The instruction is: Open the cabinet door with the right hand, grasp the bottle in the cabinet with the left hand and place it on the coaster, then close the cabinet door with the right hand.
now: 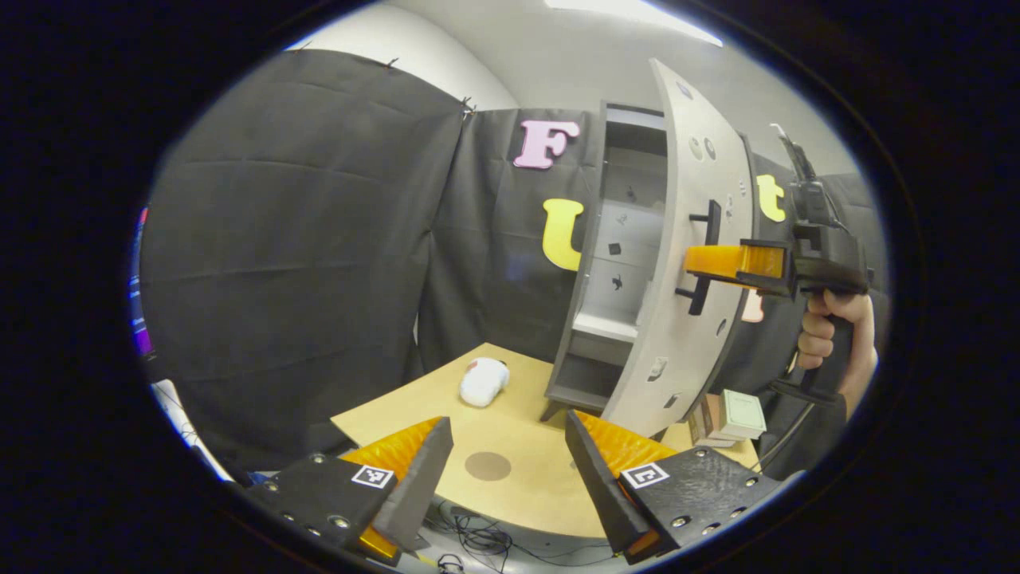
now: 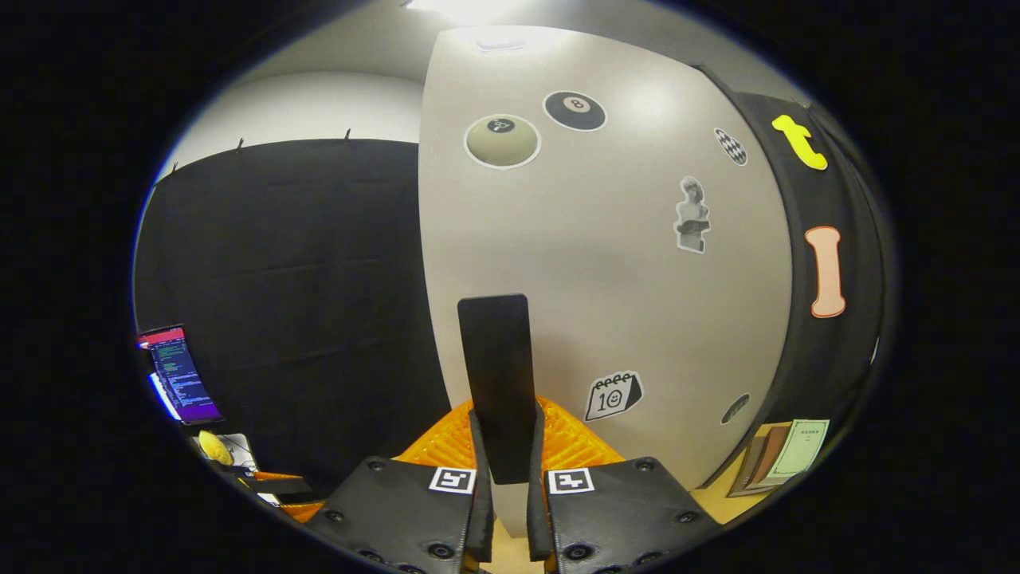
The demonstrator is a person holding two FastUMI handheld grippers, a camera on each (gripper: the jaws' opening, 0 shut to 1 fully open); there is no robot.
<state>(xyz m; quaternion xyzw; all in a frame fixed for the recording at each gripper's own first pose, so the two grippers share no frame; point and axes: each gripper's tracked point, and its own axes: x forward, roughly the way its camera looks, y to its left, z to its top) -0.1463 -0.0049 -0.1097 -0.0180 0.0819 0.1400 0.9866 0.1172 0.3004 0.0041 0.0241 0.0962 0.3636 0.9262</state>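
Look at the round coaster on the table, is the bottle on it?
No, the coaster is bare; the white bottle lies on the table beyond it.

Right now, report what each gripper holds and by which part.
The right gripper is shut on the cabinet door, clamping its black handle. The left gripper is open and holds nothing.

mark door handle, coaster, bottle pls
door handle (image 2: 496, 383): right gripper view, middle of the bar.
coaster (image 1: 488, 465): left gripper view, centre of the disc.
bottle (image 1: 483, 382): left gripper view, middle of its body, lying on the table.
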